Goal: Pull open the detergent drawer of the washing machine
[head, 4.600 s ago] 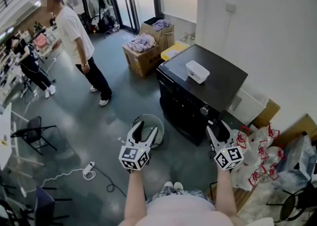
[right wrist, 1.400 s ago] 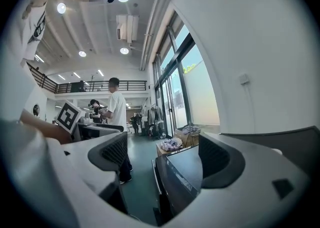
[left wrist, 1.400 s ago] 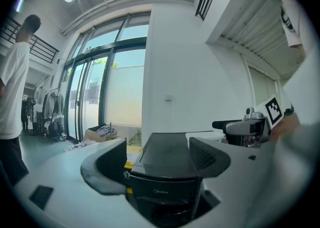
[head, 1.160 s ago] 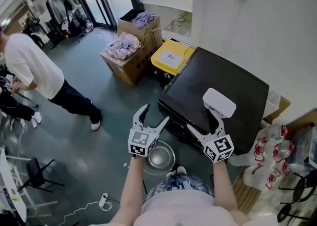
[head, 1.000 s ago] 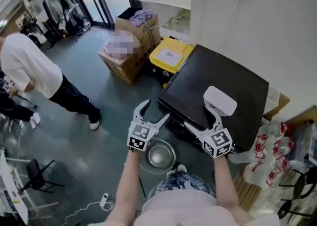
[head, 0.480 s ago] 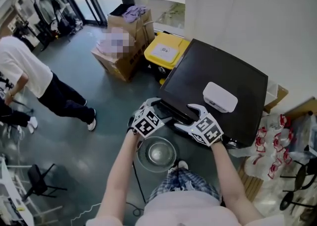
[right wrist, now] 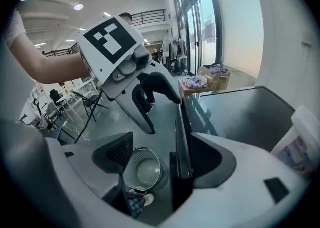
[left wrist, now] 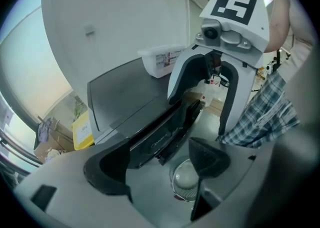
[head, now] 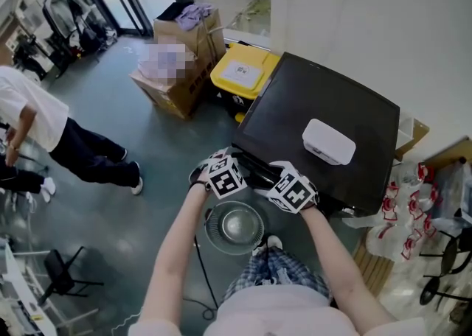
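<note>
The black washing machine [head: 317, 117] stands against the white wall, with a white plastic box [head: 330, 141] on its lid. Both grippers are at its upper front edge. My left gripper [head: 237, 165] is open; in the left gripper view the dark front panel [left wrist: 155, 139] with pale print lies between and beyond the open jaws [left wrist: 157, 164]. My right gripper [head: 274, 178] straddles the front edge strip [right wrist: 180, 137], which sits close to its right finger [right wrist: 207, 159]. Its jaws have just been closing, and the pads do not press on the strip. I cannot make out the drawer's outline.
A metal bowl [head: 234, 226] sits on the floor below the grippers, by my feet. A yellow bin [head: 243, 73] and cardboard boxes [head: 177, 69] stand left of the machine. A person [head: 37, 132] stands at far left. Plastic bags [head: 420, 217] are piled at right.
Both grippers came down and tipped forward, from above the bowl to the machine's front top edge. The right jaws narrowed. The view has shifted nearer the machine.
</note>
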### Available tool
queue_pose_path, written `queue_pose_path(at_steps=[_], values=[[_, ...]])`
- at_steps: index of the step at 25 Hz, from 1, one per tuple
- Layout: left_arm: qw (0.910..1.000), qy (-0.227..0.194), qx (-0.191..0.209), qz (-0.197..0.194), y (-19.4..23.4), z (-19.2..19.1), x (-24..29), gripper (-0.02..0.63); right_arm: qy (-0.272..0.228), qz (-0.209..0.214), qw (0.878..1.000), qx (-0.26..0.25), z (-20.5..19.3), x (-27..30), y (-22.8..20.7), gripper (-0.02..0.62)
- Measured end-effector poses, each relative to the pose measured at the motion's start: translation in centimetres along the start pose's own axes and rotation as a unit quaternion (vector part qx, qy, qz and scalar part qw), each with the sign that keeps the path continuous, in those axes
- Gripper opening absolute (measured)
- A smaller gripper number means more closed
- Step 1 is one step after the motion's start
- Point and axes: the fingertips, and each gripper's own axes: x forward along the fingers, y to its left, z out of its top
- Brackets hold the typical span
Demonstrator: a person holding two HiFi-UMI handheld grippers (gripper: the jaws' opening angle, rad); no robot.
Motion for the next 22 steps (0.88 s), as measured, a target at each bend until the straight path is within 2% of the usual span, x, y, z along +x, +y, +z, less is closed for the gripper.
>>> queue_pose_path(at_steps=[10, 15, 18, 22], values=[[0.9978, 0.047, 0.042, -0.018, -0.2, -1.1, 1.9, 0.376, 0.057, -0.03, 0.998, 0.022, -2.5, 1.5, -1.0, 0.345], [0.9963, 0.063, 0.052, -0.027, -0.1, -1.4, 2.2, 0.376, 0.072, -0.049, 0.996, 0.007, -2.7, 2.1, -1.0, 0.325], [0.9919, 0.085, 0.091, -0.026, 0.0, -1.6, 2.2, 0.376, 0.081, -0.062, 0.995, -0.002, -2.7, 2.2, -1.3, 0.313], [0.978, 0.13, 0.161, -0.029, -0.2, -2.3, 2.3, 0.376, 0.083, -0.066, 0.994, -0.017, -1.9, 2.3, -1.2, 0.293]])
